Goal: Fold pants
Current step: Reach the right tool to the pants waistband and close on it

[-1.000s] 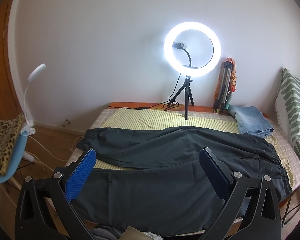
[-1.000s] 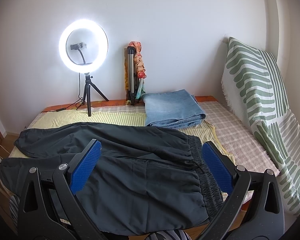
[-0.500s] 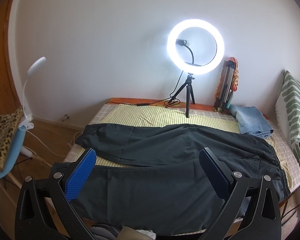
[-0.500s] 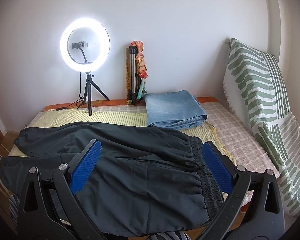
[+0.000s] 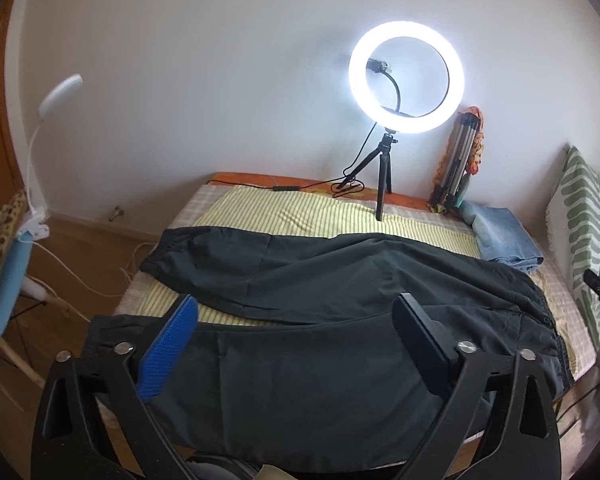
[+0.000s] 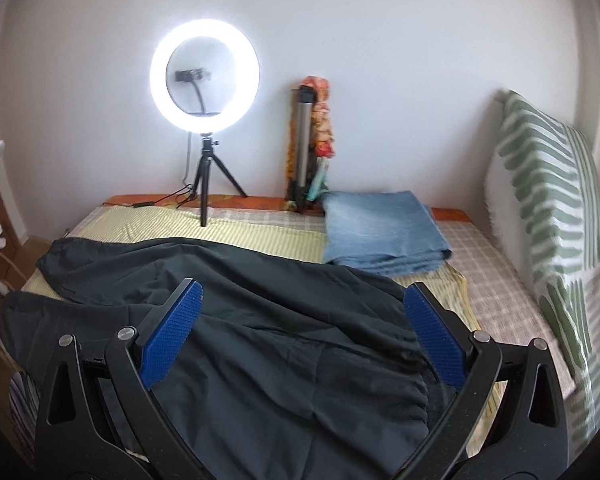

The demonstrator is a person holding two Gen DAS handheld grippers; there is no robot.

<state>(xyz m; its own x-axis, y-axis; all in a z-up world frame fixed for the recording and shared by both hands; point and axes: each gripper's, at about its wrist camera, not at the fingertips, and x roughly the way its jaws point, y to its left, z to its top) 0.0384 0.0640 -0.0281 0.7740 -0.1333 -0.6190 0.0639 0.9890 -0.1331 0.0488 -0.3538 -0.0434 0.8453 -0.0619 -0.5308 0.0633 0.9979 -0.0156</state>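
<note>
Dark grey pants point(image 5: 320, 264) lie spread flat across the bed, the two legs running left and the elastic waistband point(image 6: 440, 396) at the right. My left gripper point(image 5: 296, 304) hovers above the near leg. Its jaws are closing but still stand wide, and its blue pads point(image 5: 168, 348) touch no cloth. Over the waist end of the pants point(image 6: 292, 380) my right gripper point(image 6: 304, 288) is open, and nothing is pinched between its fingers.
A lit ring light on a small tripod point(image 5: 406, 76) stands on the bed's far edge with its cable trailing left. Folded blue jeans point(image 6: 380, 232) lie at the back right. A green-striped pillow point(image 6: 556, 208) leans at the right. A blue chair with a clip lamp point(image 5: 4, 272) stands left of the bed.
Both grippers have moved forward and slightly down towards the pants, so the bed looks nearer. The left gripper's fingers stand a little closer together than before.
</note>
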